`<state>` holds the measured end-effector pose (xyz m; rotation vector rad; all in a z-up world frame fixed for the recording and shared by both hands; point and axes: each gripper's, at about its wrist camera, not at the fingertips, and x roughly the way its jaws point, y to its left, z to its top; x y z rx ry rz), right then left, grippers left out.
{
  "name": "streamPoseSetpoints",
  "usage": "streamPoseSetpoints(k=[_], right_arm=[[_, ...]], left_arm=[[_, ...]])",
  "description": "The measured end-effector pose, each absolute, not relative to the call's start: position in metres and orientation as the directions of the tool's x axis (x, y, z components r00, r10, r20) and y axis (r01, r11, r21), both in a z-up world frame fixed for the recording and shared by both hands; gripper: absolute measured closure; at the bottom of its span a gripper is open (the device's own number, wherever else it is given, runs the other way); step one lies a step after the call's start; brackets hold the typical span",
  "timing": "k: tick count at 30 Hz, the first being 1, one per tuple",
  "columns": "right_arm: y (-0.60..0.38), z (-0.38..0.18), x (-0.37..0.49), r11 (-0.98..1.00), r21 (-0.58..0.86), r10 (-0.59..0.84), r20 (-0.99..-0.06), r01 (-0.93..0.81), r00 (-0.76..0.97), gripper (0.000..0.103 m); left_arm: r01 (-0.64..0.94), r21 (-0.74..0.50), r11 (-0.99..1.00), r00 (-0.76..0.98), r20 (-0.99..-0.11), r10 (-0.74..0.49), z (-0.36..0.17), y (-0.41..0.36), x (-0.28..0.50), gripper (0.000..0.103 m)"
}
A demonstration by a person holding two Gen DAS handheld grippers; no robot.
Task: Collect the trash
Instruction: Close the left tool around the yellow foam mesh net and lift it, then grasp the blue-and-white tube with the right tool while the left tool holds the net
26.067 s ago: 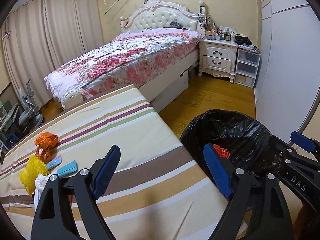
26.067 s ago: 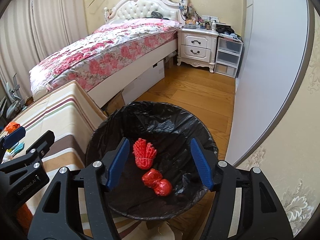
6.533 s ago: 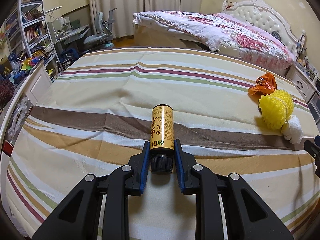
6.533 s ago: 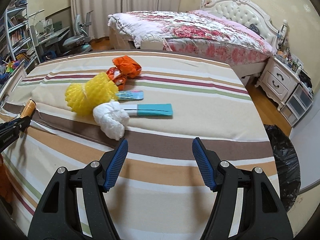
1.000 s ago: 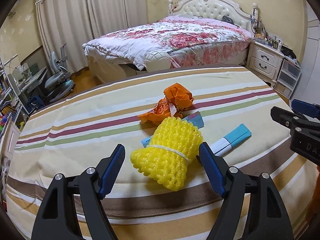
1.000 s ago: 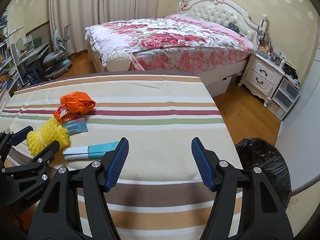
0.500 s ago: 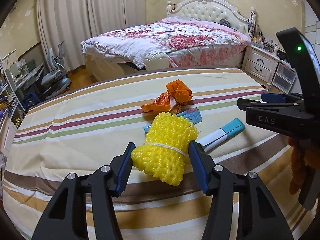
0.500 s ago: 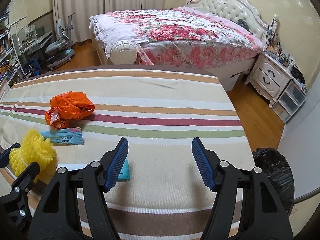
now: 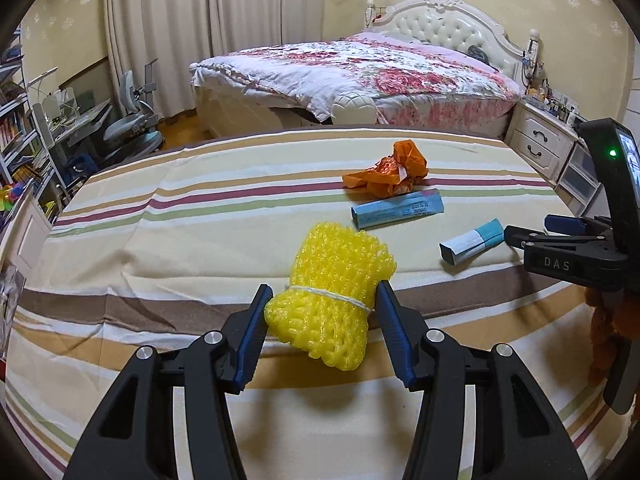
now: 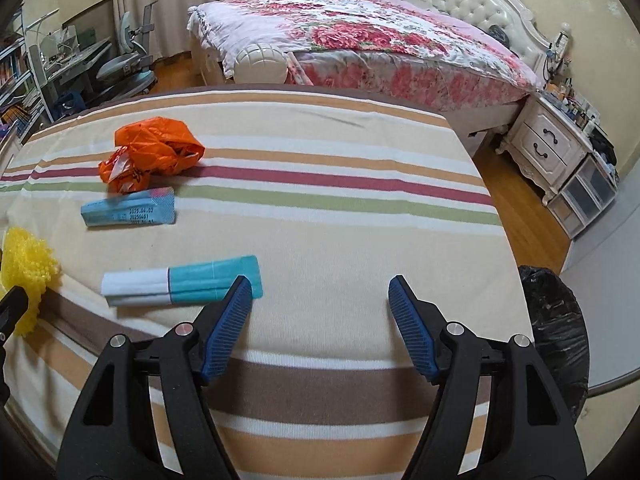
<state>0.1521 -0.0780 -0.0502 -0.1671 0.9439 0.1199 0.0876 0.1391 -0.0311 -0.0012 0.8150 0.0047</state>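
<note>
Since a second ago our left gripper has closed in from wide apart, and its blue pads now press both sides of the yellow foam net, at the white band tied around its middle. We hold the net low over the striped bedspread; whether it still touches the cloth we cannot tell. Our right gripper has come lower over the same spread. Its jaws are opening, nothing lies between them, and its left pad stands just beside the teal end of the teal-and-white carton.

Beyond the net, the left wrist view shows a blue wrapper lying flat with printed digits, and past it, close beside it, a crumpled orange plastic bag. From the right wrist camera the black-lined trash bin stands on the floor off the spread's right edge. Farther back are the floral bed and a white nightstand.
</note>
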Motion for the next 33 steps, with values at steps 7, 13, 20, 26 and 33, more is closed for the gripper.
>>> streamPoseSetpoints(k=[7, 13, 20, 26, 33], right_arm=[[-0.078, -0.05, 0.146, 0.983, -0.096, 0.014, -0.813, -0.159, 0.582, 0.033], [-0.075, -0.051, 0.162, 0.985, -0.083, 0.023, -0.802, -0.15, 0.596, 0.031], [-0.065, -0.052, 0.19, 0.988, -0.067, 0.033, -0.796, -0.142, 0.604, 0.031], [-0.062, -0.043, 0.179, 0.993, -0.05, 0.03, -0.781, -0.111, 0.623, 0.031], [-0.033, -0.041, 0.164, 0.987, 0.001, 0.099, -0.794, -0.162, 0.6, 0.031]], left_arm=[[-0.031, -0.006, 0.999, 0.692, -0.722, 0.017, -0.028, 0.152, 0.075, 0.051], [-0.067, -0.01, 0.998, 0.686, -0.727, 0.039, -0.031, 0.164, 0.073, 0.051], [-0.093, -0.007, 0.996, 0.687, -0.724, 0.06, -0.032, 0.175, 0.074, 0.051], [-0.129, -0.001, 0.992, 0.686, -0.722, 0.089, -0.032, 0.188, 0.074, 0.052], [-0.13, 0.001, 0.992, 0.69, -0.718, 0.091, -0.034, 0.191, 0.073, 0.052]])
